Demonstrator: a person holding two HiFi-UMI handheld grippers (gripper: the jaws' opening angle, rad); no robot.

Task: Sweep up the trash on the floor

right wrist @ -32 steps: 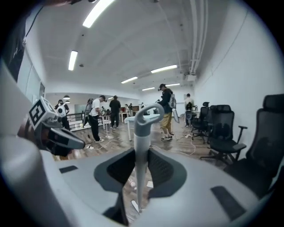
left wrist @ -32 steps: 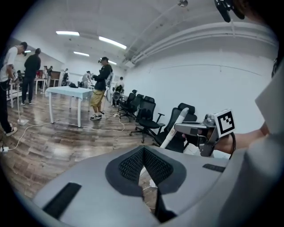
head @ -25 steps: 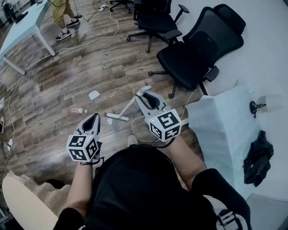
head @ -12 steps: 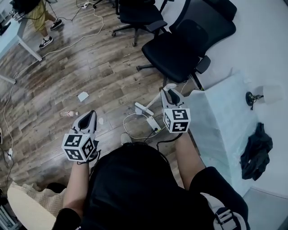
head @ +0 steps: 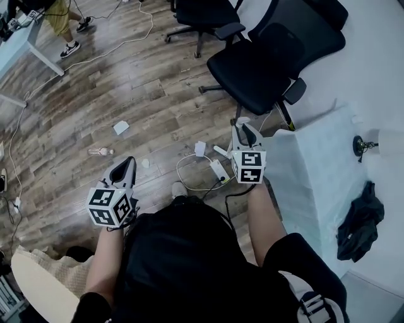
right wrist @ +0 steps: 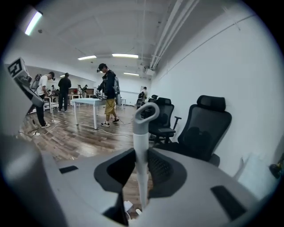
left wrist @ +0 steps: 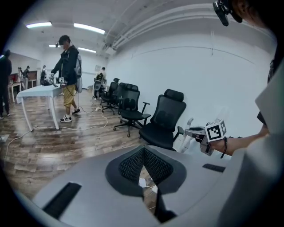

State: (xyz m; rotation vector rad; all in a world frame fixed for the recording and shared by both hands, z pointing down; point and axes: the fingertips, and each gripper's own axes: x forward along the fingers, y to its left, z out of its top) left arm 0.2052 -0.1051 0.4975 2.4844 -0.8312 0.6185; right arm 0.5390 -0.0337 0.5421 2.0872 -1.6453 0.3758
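Note:
My right gripper point(head: 242, 130) is shut on a white broom handle point(right wrist: 140, 133), which stands upright between the jaws and ends in a loop on top. In the head view only a short white piece of the broom point(head: 221, 151) shows left of that gripper. Trash lies on the wood floor: a white paper point(head: 120, 127), a small bottle point(head: 101, 151), a tiny scrap point(head: 145, 163) and another paper point(head: 200, 148). My left gripper point(head: 127, 165) hangs over the floor near the scrap, shut and holding nothing point(left wrist: 143, 153).
A black office chair point(head: 265, 69) stands just beyond the right gripper, with another point(head: 202, 12) behind it. A power strip point(head: 219, 170) and looped white cable lie by my feet. A white-covered block point(head: 309, 170) is at the right. A table point(head: 19, 38), a person point(head: 60, 19) and a floor cable point(head: 95, 57) are far left.
The right gripper swung the broom from slanting left across the floor to upright and moved right, toward the chair. The left gripper barely moved.

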